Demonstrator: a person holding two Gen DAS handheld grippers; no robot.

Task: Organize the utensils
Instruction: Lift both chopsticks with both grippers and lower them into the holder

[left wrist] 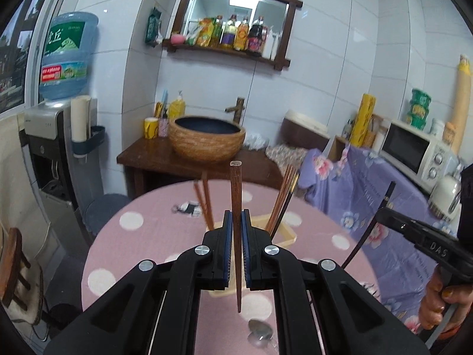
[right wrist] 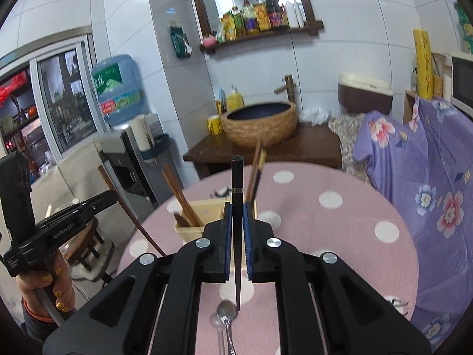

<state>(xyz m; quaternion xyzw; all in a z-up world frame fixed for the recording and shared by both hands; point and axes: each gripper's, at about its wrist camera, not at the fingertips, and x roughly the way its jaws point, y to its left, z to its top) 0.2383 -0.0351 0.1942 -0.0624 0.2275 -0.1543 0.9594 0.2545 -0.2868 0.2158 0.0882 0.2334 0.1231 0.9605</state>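
My left gripper [left wrist: 236, 216] is shut on a brown wooden chopstick [left wrist: 236, 195], held upright above the pink dotted round table [left wrist: 147, 236]. My right gripper [right wrist: 236, 210] is shut on a black chopstick [right wrist: 237, 177], also upright. A cream utensil holder [right wrist: 207, 207] with several brown chopsticks [right wrist: 180, 195] stands just beyond both grippers; in the left wrist view its rim [left wrist: 288, 233] shows with chopsticks [left wrist: 280, 201]. A metal spoon [right wrist: 226, 313] lies on the table below my right gripper. The right gripper [left wrist: 384, 210] shows at the right of the left wrist view with the black chopstick [left wrist: 366, 230].
A woven basin [left wrist: 207, 139] sits on a dark wood stand behind the table. A water dispenser [left wrist: 56, 136] stands at left. A purple floral cloth [left wrist: 369, 183] covers a counter with a microwave [left wrist: 414, 151] at right. A wooden stool [left wrist: 14, 266] is at the near left.
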